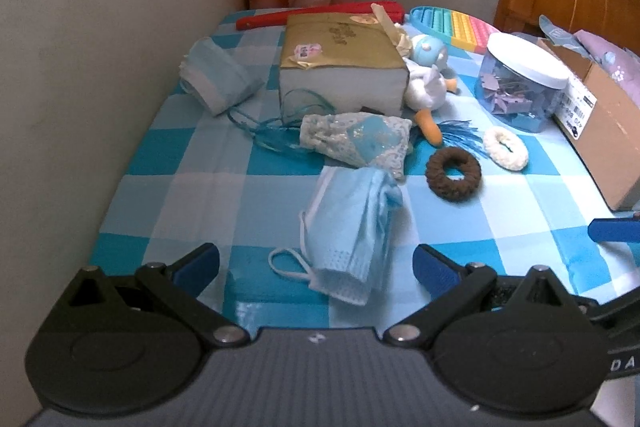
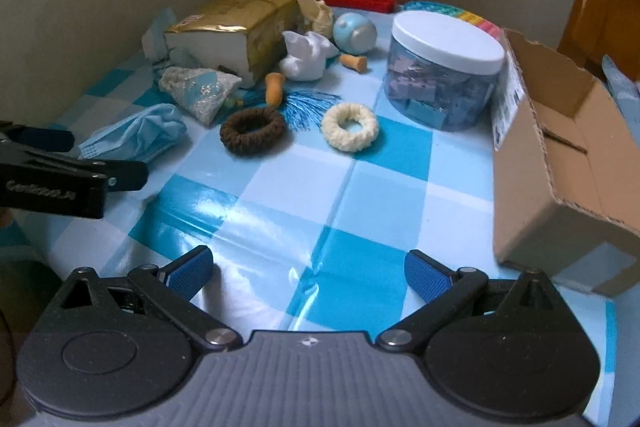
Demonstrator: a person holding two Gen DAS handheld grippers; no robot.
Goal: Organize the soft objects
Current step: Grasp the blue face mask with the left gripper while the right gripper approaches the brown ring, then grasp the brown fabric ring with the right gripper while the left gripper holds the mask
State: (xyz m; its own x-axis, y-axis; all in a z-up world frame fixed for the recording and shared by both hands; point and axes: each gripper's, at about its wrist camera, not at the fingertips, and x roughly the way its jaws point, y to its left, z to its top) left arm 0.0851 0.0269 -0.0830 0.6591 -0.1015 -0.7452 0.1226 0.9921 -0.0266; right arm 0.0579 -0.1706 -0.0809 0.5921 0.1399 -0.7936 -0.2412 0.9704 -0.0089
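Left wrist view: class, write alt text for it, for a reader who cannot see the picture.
The left gripper, jaws wide open, hovers over a crumpled blue face mask on a blue checked tablecloth. Behind the mask lie a brown scrunchie, a cream scrunchie, a lace pouch, a gold box and a plush duck.

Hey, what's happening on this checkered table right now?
A person holds two tools over a cluttered blue checkered tablecloth, apparently tidying soft things. The left tool is open, its fingers either side of a crumpled light blue face mask, not gripping it. The right tool is open and empty. A brown knitted ring and cream knitted ring lie untouched beside an open cardboard box.
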